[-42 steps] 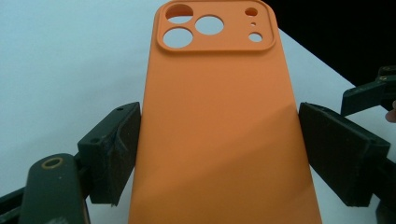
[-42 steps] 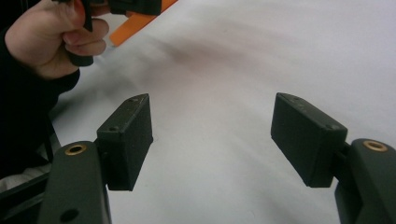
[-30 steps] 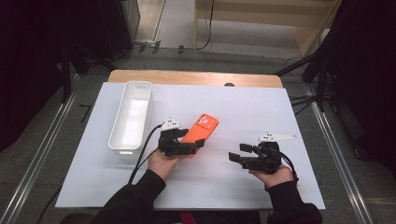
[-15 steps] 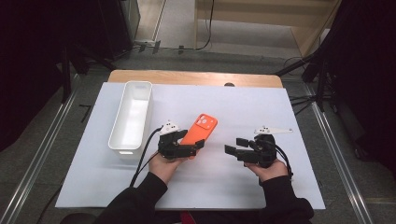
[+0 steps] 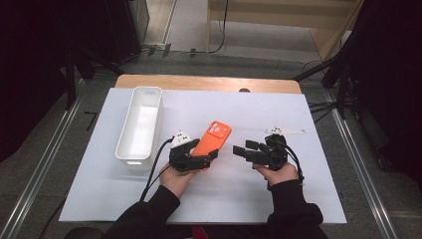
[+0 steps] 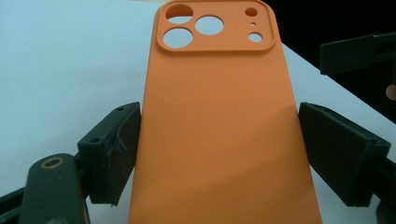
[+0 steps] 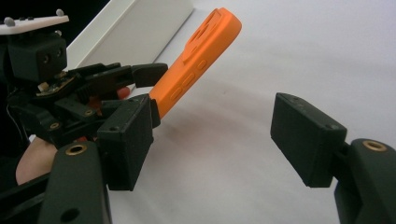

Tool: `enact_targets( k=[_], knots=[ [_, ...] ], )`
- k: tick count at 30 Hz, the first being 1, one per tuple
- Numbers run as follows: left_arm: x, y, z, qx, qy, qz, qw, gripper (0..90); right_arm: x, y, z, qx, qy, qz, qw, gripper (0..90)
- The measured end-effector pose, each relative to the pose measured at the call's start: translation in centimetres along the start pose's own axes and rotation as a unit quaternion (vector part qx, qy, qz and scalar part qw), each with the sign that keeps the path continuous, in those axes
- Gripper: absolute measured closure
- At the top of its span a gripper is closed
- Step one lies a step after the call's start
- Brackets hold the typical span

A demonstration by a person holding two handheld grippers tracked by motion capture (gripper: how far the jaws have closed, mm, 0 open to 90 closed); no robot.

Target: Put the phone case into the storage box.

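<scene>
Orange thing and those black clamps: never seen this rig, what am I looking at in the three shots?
No robot here: a person holds a hand-held two-jaw gripper in each hand. The high view looks down on the table, covered in white, from the person's side. The other two come from cameras riding on each gripper, looking along its black jaws. The left gripper is shut on an orange phone case, pads pressing its two long edges near the bottom end, camera cut-outs pointing away. The right gripper is open, holding nothing, and points toward the case. A white rectangular bin stands on the table to the left.
</scene>
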State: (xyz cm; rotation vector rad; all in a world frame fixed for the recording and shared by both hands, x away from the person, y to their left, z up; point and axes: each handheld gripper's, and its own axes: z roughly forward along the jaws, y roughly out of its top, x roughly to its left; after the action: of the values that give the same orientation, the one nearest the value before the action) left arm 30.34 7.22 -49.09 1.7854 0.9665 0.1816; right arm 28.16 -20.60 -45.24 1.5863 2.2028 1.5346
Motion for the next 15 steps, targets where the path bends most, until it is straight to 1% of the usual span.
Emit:
enact_targets(
  k=[2,4,8,9,12,13,15],
  knots=[
    [-0.1,-0.08,0.02,0.0,0.002,0.001,1.0,16.5,0.01,0.08,0.07,0.0,-0.002,0.001,1.0,28.3],
    [-0.24,-0.24,-0.08,-0.002,0.004,0.004,1.0,16.5,0.08,0.29,0.23,0.002,-0.012,-0.005,0.9999,28.5],
    [-0.36,-0.45,-0.04,-0.002,0.004,0.004,1.0,16.5,0.0,0.46,0.28,0.001,-0.011,0.001,0.9999,29.0],
    [-0.41,-0.5,0.02,0.0,0.005,0.007,1.0,16.5,-0.07,0.58,0.37,0.002,-0.01,0.005,0.9999,29.2],
    [-0.54,-0.54,0.1,0.0,0.004,0.007,1.0,16.5,-0.13,0.72,0.48,0.001,-0.007,0.01,0.9999,29.4],
    [-0.6,-0.56,0.14,0.001,0.004,0.012,0.9999,16.5,-0.2,0.88,0.63,0.0,-0.005,0.015,0.9999,29.5],
    [-0.64,-0.55,0.19,0.002,0.002,0.011,0.9999,16.5,-0.21,0.94,0.7,-0.001,-0.005,0.016,0.9999,29.6]
  ],
)
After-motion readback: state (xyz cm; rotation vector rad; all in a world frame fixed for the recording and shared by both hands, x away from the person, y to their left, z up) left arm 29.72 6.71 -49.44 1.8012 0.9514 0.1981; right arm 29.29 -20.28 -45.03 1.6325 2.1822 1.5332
